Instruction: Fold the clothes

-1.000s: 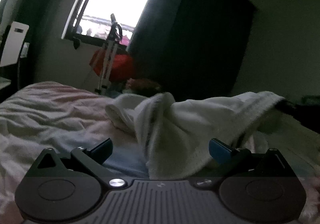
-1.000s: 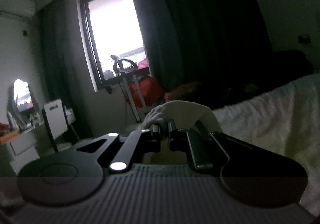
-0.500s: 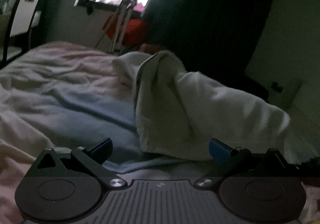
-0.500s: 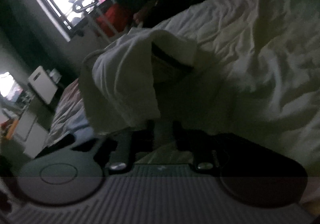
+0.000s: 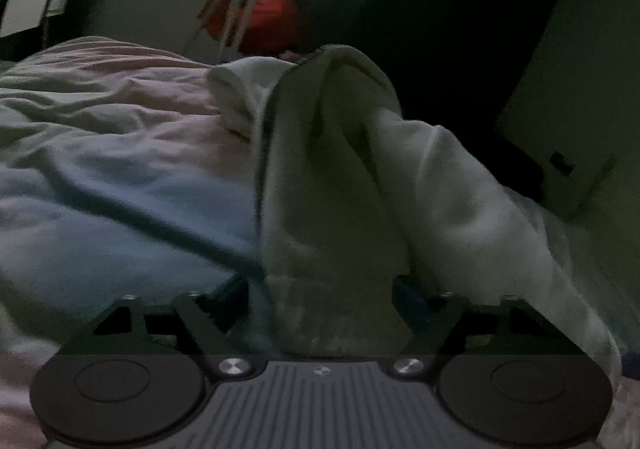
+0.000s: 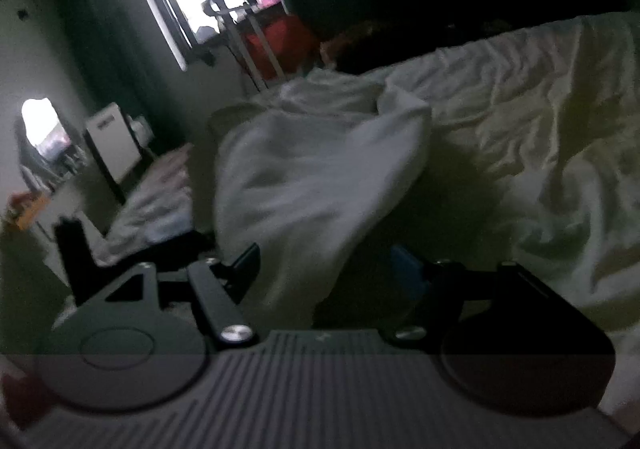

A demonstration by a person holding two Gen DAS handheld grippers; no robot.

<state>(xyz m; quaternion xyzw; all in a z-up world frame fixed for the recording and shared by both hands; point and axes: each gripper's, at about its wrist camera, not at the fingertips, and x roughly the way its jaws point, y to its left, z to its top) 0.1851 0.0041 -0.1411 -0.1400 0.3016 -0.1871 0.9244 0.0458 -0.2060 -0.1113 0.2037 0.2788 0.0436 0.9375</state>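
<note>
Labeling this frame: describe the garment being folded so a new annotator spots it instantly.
Start from the bed with its rumpled pink and pale-blue bedding. The white garment is heaped on it, directly ahead of the left gripper, whose fingers are spread on either side of its near edge. It is the only raised, thick off-white mound with a seamed edge; the bedding around it lies flat.

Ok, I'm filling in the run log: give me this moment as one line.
stage: fold underway | left gripper: open, white garment between fingers | right gripper: open, garment edge between fingers | surface: bed
</note>
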